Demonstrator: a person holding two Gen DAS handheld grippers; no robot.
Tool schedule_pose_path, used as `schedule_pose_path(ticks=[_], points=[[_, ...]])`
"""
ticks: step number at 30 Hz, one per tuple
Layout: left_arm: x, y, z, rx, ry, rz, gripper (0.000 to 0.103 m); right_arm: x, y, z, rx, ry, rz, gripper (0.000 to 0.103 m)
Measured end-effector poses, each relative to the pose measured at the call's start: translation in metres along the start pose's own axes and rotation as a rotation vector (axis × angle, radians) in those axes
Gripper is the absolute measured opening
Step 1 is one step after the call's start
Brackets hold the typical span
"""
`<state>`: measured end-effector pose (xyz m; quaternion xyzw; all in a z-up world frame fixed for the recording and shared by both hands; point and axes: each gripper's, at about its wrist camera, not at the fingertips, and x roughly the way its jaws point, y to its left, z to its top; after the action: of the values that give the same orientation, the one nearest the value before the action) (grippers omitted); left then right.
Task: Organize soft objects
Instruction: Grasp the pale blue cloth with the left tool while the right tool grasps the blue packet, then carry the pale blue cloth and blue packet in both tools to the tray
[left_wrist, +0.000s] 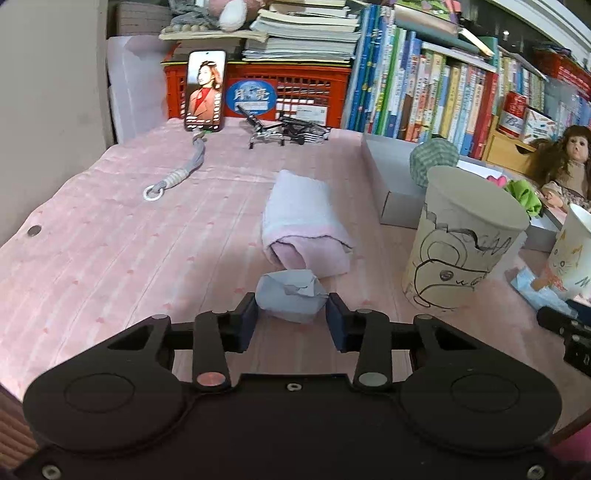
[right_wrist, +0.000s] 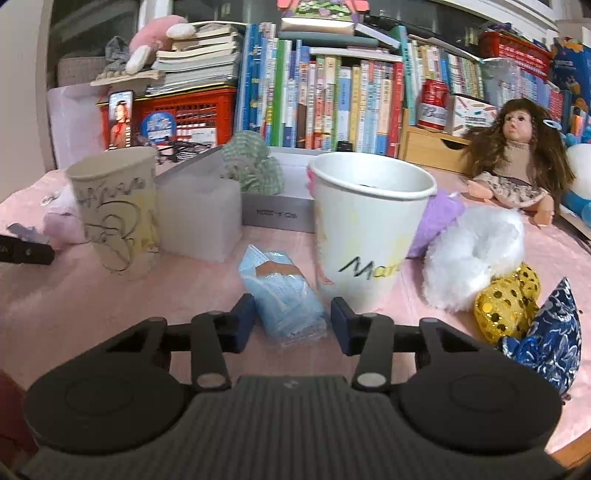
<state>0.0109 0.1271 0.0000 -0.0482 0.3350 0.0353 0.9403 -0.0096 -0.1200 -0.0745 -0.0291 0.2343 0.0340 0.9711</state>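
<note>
Far left of the pink cloth (left_wrist: 110, 236): a phone (left_wrist: 205, 90) propped against a red crate (left_wrist: 295, 92), a grey strap with a ring (left_wrist: 173, 177) lying in front of it. Centre — a rolled pink towel (left_wrist: 306, 229). Just in front of it, a grey crumpled wad (left_wrist: 291, 295) sits between the blue pads of the left gripper (left_wrist: 291, 319); both pads touch its sides, gripped. To the right, an upturned paper cup with a line drawing (left_wrist: 461, 254), a grey box (left_wrist: 395, 177) behind it.

Right wrist view: the right gripper (right_wrist: 293, 319) brackets a pack of blue face masks (right_wrist: 284, 295); left pad touching, right pad at the wrapper's edge — cannot tell if it presses. A white paper cup (right_wrist: 369, 229) stands upright just right of the pack. Further right: white fluffy item (right_wrist: 476, 254), gold sequinned ball (right_wrist: 508, 299), blue patterned pouch (right_wrist: 546, 343). A doll (right_wrist: 517, 162) sits behind.
</note>
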Motion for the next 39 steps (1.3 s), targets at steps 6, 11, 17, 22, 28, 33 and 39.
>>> schedule_pose_path(ticks=[6,11,17,22,28,33,39], points=[[-0.019,-0.003,0.012,0.018,-0.034,-0.027,0.037,-0.015,0.01,0.006,-0.069,-0.023,0.042,0.047],[-0.034,-0.008,0.024,0.028,-0.067,-0.058,0.037,-0.025,0.009,0.017,-0.057,-0.044,0.055,0.046],[-0.049,-0.014,0.038,0.037,-0.1,-0.103,0.037,-0.039,0.005,0.033,-0.053,-0.073,0.08,0.044],[-0.056,-0.017,0.052,0.05,-0.129,-0.14,0.037,-0.055,0.003,0.045,-0.069,-0.134,0.092,0.044],[-0.058,-0.025,0.075,0.064,-0.141,-0.201,0.037,-0.067,-0.002,0.064,-0.068,-0.204,0.084,0.044],[-0.055,-0.033,0.097,0.065,-0.145,-0.248,0.037,-0.069,-0.017,0.081,-0.039,-0.244,0.051,0.044],[-0.046,-0.048,0.13,0.075,-0.127,-0.295,0.037,-0.06,-0.044,0.11,0.004,-0.25,-0.004,0.044]])
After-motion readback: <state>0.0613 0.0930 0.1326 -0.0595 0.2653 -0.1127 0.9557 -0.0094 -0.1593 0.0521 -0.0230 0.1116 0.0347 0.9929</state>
